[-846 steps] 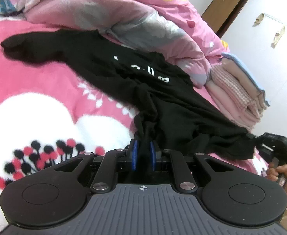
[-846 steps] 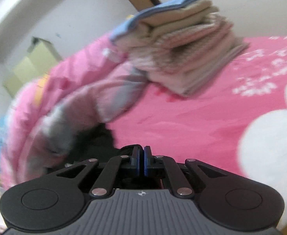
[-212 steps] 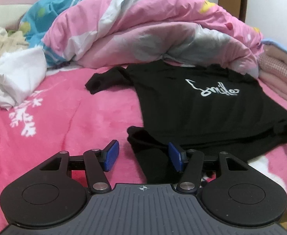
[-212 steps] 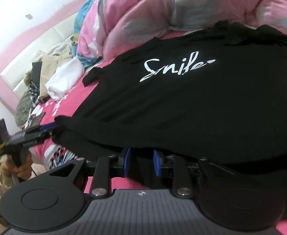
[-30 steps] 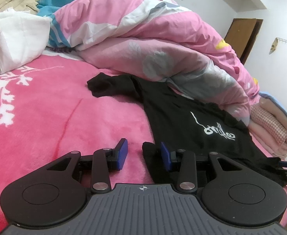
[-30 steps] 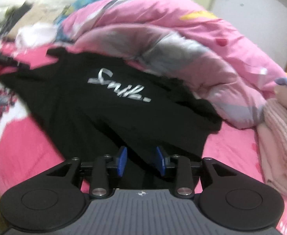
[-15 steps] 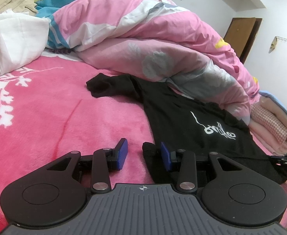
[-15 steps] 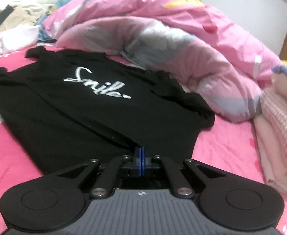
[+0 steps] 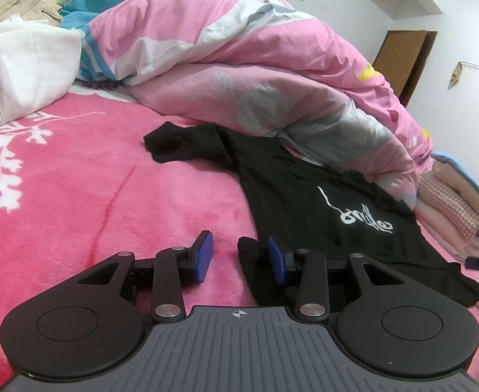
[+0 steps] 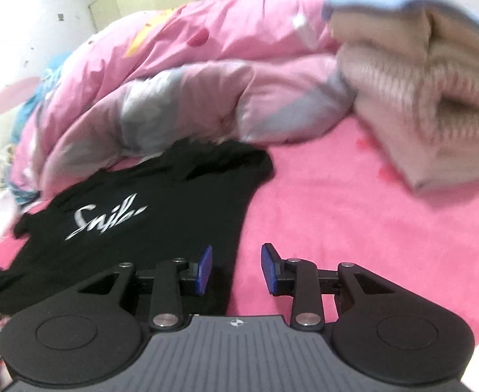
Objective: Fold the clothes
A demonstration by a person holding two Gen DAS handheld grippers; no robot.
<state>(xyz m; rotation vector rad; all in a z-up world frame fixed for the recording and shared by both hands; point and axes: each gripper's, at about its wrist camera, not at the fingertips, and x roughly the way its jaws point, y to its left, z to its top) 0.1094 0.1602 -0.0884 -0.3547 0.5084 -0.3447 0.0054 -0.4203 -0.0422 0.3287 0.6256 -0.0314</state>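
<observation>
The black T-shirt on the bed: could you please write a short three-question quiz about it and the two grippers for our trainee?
1. True or false: the left gripper is clamped shut on the black T-shirt.
2. Multiple choice: what lies just beyond the T-shirt's far edge? A) a wooden chair B) the pink duvet C) a laundry basket
3. Fill in: the right gripper has its jaws ____ over the T-shirt's side edge.

Key
1. False: its jaws stand apart, with the T-shirt's near corner at the right-hand pad.
2. B
3. open: one pad sits over the black cloth, the other over the pink blanket.
</observation>
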